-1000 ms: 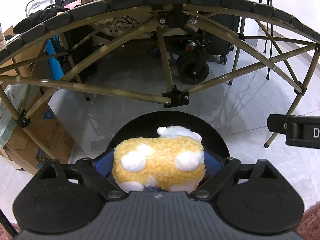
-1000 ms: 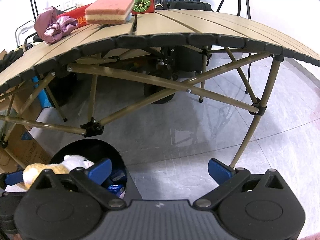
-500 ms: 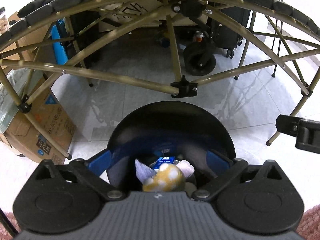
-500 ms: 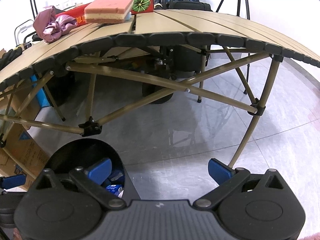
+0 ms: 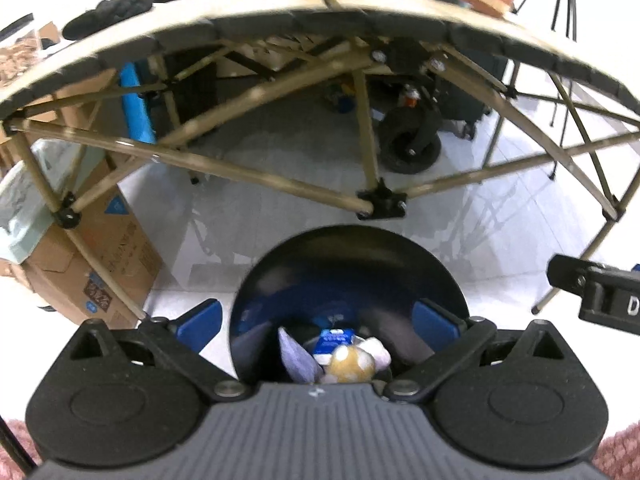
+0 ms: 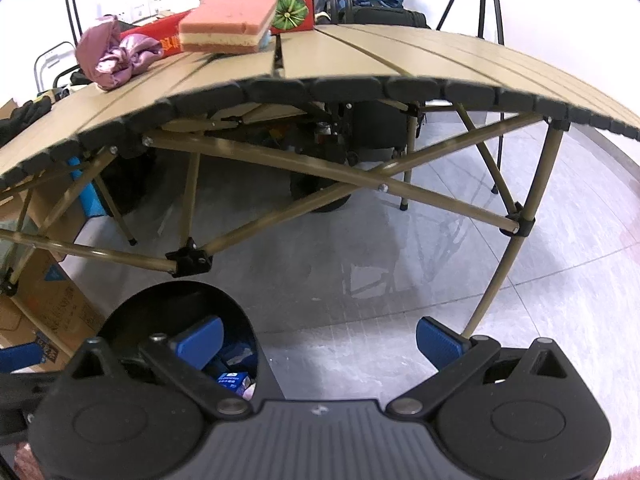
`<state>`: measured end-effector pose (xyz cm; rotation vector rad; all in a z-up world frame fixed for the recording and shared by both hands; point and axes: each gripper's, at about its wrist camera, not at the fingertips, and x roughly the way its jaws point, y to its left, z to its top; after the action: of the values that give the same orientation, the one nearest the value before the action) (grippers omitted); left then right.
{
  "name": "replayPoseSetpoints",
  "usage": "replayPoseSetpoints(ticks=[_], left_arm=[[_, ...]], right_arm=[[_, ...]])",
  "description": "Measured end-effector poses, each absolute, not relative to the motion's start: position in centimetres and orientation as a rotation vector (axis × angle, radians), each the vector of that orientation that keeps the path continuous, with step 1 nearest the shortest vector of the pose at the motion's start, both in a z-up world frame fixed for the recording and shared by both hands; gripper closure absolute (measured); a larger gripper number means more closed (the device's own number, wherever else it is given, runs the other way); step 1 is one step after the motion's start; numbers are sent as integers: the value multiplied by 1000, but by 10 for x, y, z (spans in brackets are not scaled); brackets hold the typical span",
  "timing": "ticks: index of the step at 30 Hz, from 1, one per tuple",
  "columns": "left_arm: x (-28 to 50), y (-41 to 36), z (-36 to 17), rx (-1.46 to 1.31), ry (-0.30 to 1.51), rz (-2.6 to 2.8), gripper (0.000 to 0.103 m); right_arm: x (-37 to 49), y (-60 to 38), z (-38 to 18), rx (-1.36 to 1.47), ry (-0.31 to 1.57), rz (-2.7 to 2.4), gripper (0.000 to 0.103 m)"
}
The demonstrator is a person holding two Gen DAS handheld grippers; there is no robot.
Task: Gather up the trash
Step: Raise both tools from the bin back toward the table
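Note:
A black round bin (image 5: 348, 268) stands on the floor under the table's front edge. Inside it lie a yellow and white plush toy (image 5: 352, 366), a blue carton (image 5: 334, 340) and a lilac scrap (image 5: 298, 360). My left gripper (image 5: 318, 318) hangs open right over the bin's mouth, with nothing between its blue pads. To the right, my right gripper (image 6: 320, 338) stands open over bare floor, its left pad above the bin (image 6: 180, 308). On the tan folding table (image 6: 400, 64) lie a pink sponge block (image 6: 226, 24), a purple cloth (image 6: 112, 58) and a red box (image 6: 294, 10).
Crossed table legs (image 5: 380, 204) run just behind the bin. A cardboard box (image 5: 92, 264) stands at the left of it. A black wheeled case (image 5: 412, 144) sits under the table, a tripod (image 6: 484, 0) behind it. Grey tiled floor (image 6: 400, 280) lies to the right.
The plush toy has left my left gripper and dropped into the bin. The left jaws have spread wider and the view has tipped up toward the table. My right gripper has kept still.

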<state>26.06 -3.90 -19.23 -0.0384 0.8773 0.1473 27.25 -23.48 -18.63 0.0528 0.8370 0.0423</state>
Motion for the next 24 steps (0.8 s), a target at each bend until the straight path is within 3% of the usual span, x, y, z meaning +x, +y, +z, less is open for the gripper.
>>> replayPoseSetpoints(ticks=[24], left_arm=[[216,-13,-125,-22,591,210,0]], right_arm=[[224,-217,-132,-13,562,200,0]])
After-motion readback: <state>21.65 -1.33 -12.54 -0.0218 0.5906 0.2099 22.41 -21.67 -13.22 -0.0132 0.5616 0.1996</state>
